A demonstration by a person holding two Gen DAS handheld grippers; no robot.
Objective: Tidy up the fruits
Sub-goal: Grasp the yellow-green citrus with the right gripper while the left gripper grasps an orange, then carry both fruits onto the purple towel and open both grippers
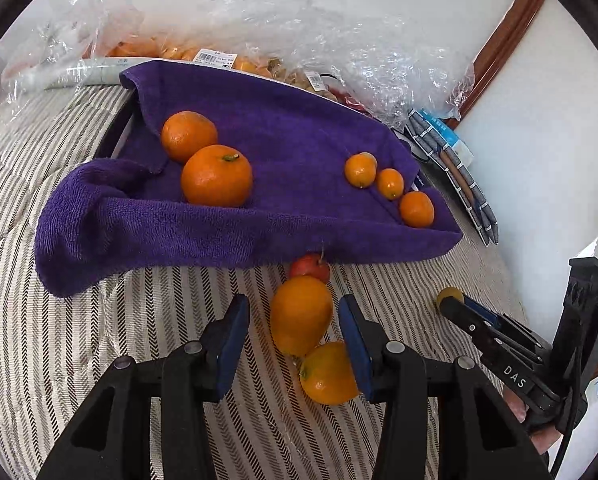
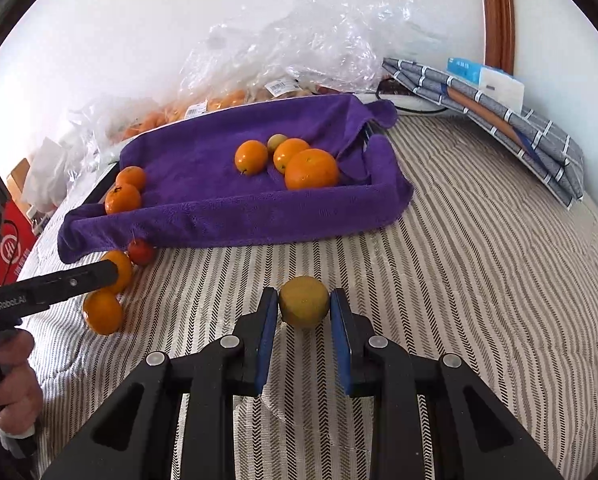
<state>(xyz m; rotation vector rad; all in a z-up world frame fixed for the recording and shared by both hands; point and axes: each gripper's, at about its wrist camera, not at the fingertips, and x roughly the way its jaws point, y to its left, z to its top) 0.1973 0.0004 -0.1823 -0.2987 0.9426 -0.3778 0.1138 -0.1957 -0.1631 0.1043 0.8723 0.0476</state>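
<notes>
**Right wrist view: yellow-green fruit sitting between the blue pads**

Right wrist view is showing a dull yellow-green fruit (image 2: 304,301), round and slightly mottled, lying on the striped bedcover (image 2: 459,280) just in front of the purple towel (image 2: 219,216). The right gripper (image 2: 304,304) is flanking it with both pads at its sides, but whether they are pressing it I cannot tell.

In the left wrist view, the left gripper (image 1: 295,320) is standing released around an elongated orange fruit (image 1: 300,314), its long axis running from the towel's front edge toward the camera. A small red fruit (image 1: 310,267) is touching the towel's edge behind it; another orange fruit (image 1: 327,374) is lying against the gripper's right pad.

Oranges (image 1: 216,176) and smaller citrus (image 1: 390,183) are resting on the towel; crumpled plastic bags (image 1: 339,40) are lying behind it
</notes>
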